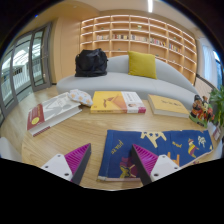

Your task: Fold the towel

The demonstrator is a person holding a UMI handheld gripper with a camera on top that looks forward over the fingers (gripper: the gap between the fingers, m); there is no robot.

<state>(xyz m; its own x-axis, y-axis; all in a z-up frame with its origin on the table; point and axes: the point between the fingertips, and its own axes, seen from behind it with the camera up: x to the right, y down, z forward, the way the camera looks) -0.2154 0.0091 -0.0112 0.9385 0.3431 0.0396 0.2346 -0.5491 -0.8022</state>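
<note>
Behind the sofa, the wooden wall shelves (140,38) hold rows of books and small items too small for you to make out. Your gripper (110,160) is spread wide and holds nothing; the blue patterned towel (160,148) lies flat on the light wooden worktop (50,140), under and just ahead of the fingers. Bare worktop lies beside the towel, with books (118,101) beyond it.

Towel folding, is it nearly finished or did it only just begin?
Only just begun. Done: nothing shows as folded; the blue towel lies spread flat on the wooden table. In hand: the gripper hovers at the towel's near edge, jaws open and holding nothing. Left: grabbing an edge and doing all the folding.
</note>
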